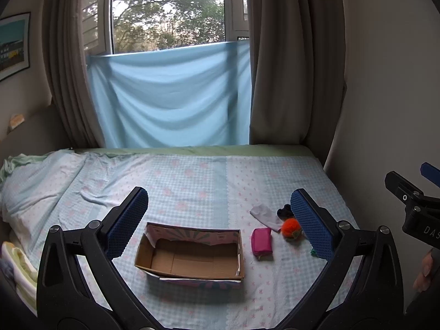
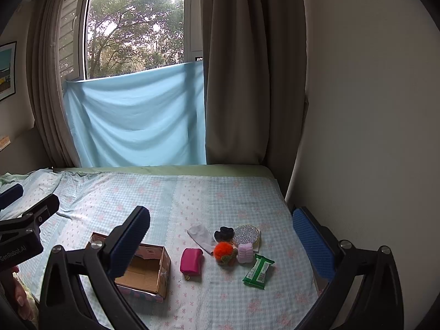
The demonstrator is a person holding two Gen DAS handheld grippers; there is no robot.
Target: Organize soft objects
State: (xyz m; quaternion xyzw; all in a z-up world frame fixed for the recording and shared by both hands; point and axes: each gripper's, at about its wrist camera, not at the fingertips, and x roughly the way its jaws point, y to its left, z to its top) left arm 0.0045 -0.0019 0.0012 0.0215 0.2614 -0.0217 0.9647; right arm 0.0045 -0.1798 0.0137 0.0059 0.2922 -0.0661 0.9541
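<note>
Bed (image 2: 192,192) lying under curtained window (image 2: 132,27); open box (image 1: 192,250) lying long axis left-right; pink pouch (image 2: 191,261) pointing toward window; both tools, left (image 1: 220,222), right (image 2: 220,236), gaping, empty.

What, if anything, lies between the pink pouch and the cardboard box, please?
Nothing visible does: only bare bedsheet separates the pink pouch from the open cardboard box to its left.

Window (image 1: 167,11) at twelve o'clock, lower half covered by a pale blue cloth (image 1: 170,96). Grey-brown curtains (image 1: 291,55) hang either side. Framed picture (image 1: 13,44) on the wall at ten o'clock.
</note>
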